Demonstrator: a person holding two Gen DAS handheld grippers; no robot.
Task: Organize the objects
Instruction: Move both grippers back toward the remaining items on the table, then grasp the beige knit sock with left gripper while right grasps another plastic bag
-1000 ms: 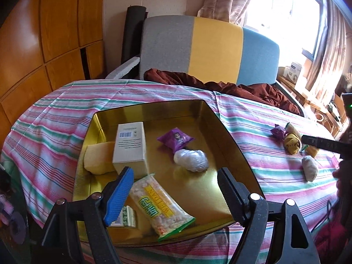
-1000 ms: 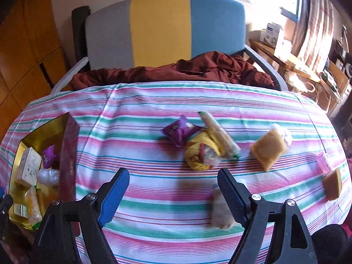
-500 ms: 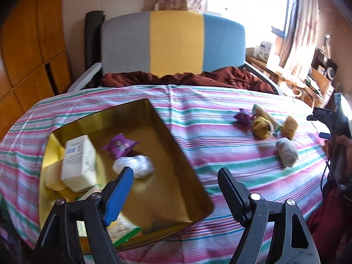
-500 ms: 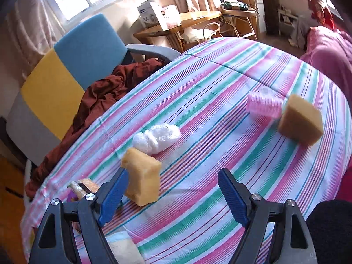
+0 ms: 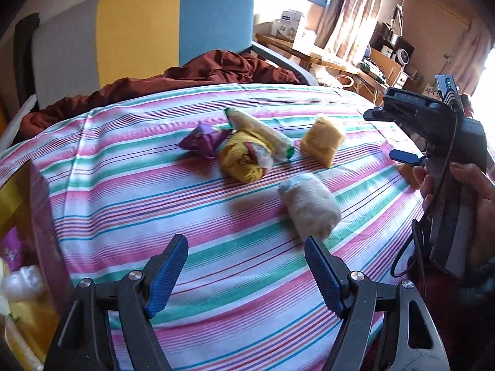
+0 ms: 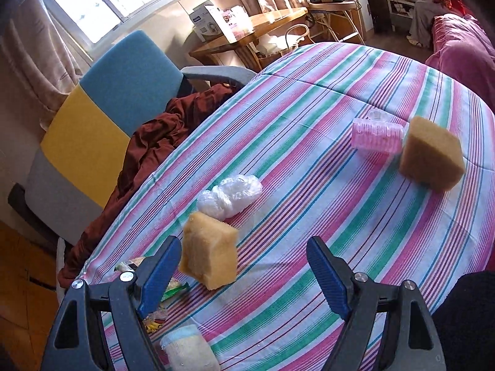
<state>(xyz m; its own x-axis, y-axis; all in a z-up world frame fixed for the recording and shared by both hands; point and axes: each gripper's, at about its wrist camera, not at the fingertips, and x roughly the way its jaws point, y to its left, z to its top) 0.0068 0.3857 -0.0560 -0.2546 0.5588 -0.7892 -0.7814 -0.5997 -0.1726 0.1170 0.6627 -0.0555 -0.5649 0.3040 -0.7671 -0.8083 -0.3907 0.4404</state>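
Two grippers, mine: left gripper (image 5: 246,273) and right gripper (image 6: 244,273), both spread, empty. Beige roll (image 5: 309,208) at left's one o'clock. Risk: soft roll squirts sideways if I close off-centre.

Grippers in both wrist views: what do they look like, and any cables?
Each gripper, left and right, has black angular arms, silver screws and ribbed blue finger pads. In the left view, the right gripper's black handle carries a thin black cable.
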